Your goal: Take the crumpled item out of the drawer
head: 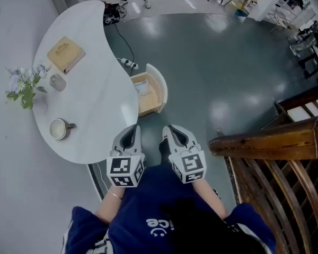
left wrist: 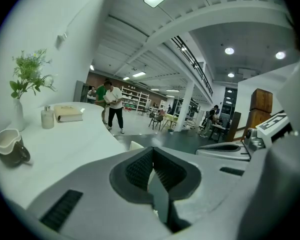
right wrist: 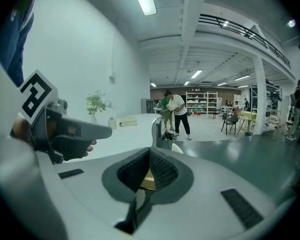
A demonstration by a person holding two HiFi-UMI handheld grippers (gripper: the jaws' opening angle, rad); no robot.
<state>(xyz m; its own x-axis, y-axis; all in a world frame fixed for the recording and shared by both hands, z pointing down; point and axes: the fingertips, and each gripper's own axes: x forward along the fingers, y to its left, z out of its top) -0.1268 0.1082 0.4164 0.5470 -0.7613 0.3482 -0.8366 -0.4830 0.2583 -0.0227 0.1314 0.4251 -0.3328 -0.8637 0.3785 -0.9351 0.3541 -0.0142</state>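
Observation:
A wooden drawer (head: 149, 100) stands pulled open from the right edge of the white curved table (head: 103, 97). A pale crumpled item (head: 142, 87) lies inside it. My left gripper (head: 129, 135) and right gripper (head: 173, 133) hang side by side in front of my chest, short of the drawer and apart from it. Both are shut with nothing between the pads. In the left gripper view the left gripper (left wrist: 151, 168) points over the tabletop. A strip of the drawer's wood (right wrist: 146, 180) shows behind the right gripper (right wrist: 149, 170) in the right gripper view.
On the table are a book (head: 66, 54), a small jar (head: 57, 82), a vase of flowers (head: 24, 87) and a cup (head: 59, 128). A power strip (head: 129, 63) and cable lie on the floor. A wooden stair railing (head: 270, 141) runs at my right. People stand at the far end.

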